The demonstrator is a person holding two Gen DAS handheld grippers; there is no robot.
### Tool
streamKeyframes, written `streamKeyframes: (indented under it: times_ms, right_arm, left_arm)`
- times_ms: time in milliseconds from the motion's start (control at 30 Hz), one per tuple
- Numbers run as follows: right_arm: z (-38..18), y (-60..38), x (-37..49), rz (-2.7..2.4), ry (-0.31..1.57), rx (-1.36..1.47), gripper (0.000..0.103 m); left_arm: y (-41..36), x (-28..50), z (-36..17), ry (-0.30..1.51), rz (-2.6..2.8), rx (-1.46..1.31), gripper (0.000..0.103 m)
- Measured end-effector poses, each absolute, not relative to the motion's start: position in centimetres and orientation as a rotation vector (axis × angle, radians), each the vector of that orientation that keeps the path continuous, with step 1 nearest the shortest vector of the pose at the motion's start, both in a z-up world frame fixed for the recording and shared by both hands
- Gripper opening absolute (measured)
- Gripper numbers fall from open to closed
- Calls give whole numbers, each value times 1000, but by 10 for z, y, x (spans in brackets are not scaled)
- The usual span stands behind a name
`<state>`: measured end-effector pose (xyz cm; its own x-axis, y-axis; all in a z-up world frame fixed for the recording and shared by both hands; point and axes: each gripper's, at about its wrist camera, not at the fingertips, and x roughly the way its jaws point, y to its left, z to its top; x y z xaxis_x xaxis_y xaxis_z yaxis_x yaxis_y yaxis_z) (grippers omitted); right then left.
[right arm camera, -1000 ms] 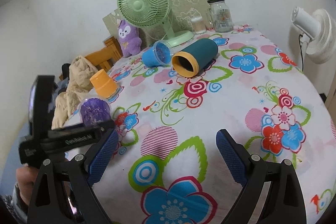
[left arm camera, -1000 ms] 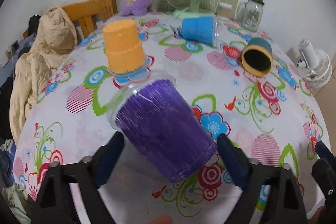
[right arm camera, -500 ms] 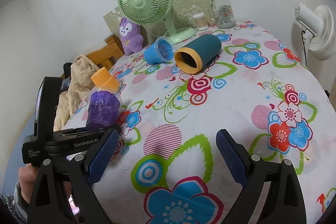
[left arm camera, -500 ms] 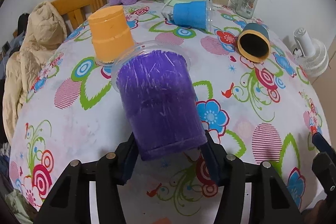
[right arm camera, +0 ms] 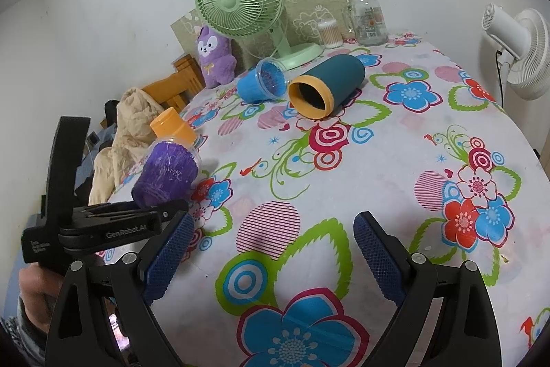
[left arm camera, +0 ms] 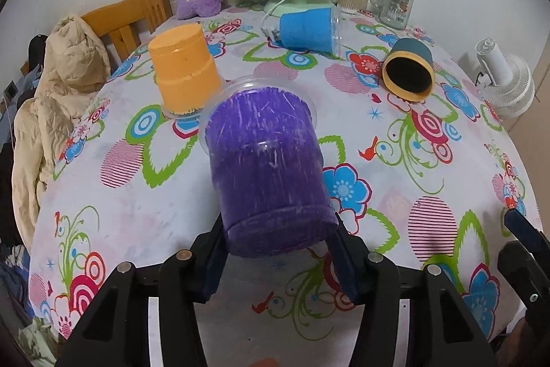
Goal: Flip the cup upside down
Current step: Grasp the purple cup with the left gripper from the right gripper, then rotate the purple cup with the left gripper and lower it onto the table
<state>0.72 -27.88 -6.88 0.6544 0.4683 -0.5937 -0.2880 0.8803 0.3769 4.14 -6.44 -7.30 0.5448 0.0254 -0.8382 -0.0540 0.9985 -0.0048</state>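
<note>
1. My left gripper (left arm camera: 278,258) is clamped on the base end of the purple cup (left arm camera: 264,160), one pad on each side. The cup is off the table (left arm camera: 395,188) and tilted, its clear rim pointing away from me and downward, toward the orange cup (left arm camera: 184,69).
2. I judge the flip to be mid-way: the cup is past lying on its side but not yet mouth-down. From my right wrist view the purple cup (right arm camera: 166,174) leans with its base toward the left gripper (right arm camera: 113,222) and its rim up near the orange cup (right arm camera: 173,126), so the angle is hard to read.
3. My right gripper (right arm camera: 271,250) hangs over the cloth with its jaws wide apart and nothing between them.
4. Next, I think, the wrist must roll further until the rim faces straight down, then lower onto a bare patch of cloth. The orange cup sits just beside the rim, so I should keep clear of it.
5. The blue cup (left arm camera: 309,28) and the teal cup (left arm camera: 409,69) lie on their sides, well apart from my work.
6. Hidden: the purple cup's mouth and the far edge of its rim in the left view; where my pads actually touch it is partly covered by the base. Whether the rim touches the orange cup I cannot tell.
</note>
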Motion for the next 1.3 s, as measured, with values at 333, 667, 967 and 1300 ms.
streamKeyframes:
  times_ms: [333, 667, 967, 1300]
  right_arm:
    - [-61, -266, 10, 456, 727, 221, 96]
    - [-61, -256, 11, 484, 723, 195, 96]
    - [-62, -253, 12, 489, 731, 177, 96]
    - [-63, -250, 12, 494, 735, 170, 96]
  left_arm:
    - [-62, 36, -59, 961, 35, -34, 53]
    - [-61, 35, -57, 953, 35, -36, 53]
    - [-60, 32, -47, 926, 24, -36, 51]
    - [-59, 31, -42, 915, -6, -59, 49]
